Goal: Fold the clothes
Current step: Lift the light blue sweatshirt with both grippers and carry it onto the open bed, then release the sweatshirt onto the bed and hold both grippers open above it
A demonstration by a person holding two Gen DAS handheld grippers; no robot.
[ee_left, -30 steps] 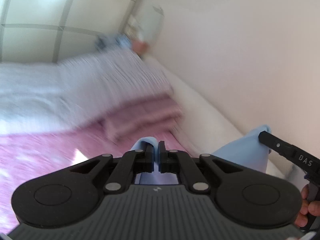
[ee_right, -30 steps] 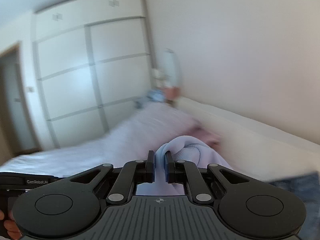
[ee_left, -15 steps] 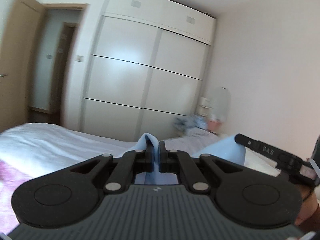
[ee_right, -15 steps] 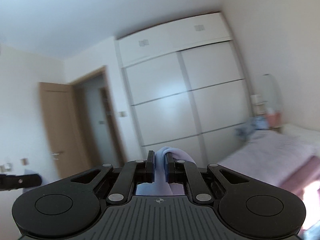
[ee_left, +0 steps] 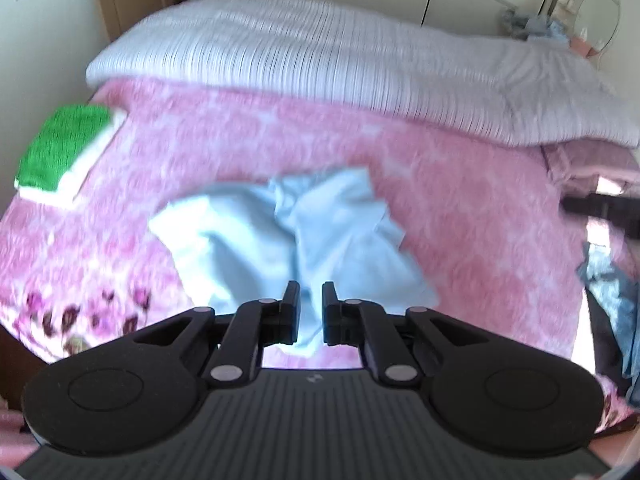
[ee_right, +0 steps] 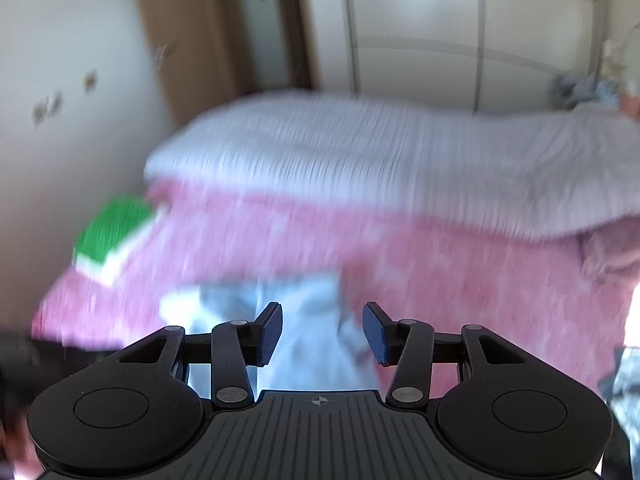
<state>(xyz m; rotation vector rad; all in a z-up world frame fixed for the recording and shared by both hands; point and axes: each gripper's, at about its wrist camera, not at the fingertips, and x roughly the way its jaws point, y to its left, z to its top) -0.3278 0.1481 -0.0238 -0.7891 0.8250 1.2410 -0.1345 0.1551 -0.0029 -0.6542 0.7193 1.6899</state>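
A light blue garment [ee_left: 288, 240] lies crumpled on the pink floral blanket [ee_left: 460, 208] of the bed, and also shows blurred in the right wrist view [ee_right: 308, 320]. My left gripper [ee_left: 307, 304] hovers over the garment's near edge, its jaws a small gap apart with nothing between them. My right gripper [ee_right: 322, 322] is wide open and empty above the same garment. The right gripper's tip [ee_left: 600, 206] shows at the right edge of the left wrist view.
A folded green and white cloth [ee_left: 64, 148] lies at the blanket's left edge. A white ribbed quilt [ee_left: 360, 68] covers the far half of the bed. Blue-grey clothes [ee_left: 612, 292] hang at the right edge. A wardrobe [ee_right: 460, 32] and door stand behind.
Both grippers held the blue garment up in the air, then swung down over the bed and let it go. It now lies on the blanket and both jaws have opened.
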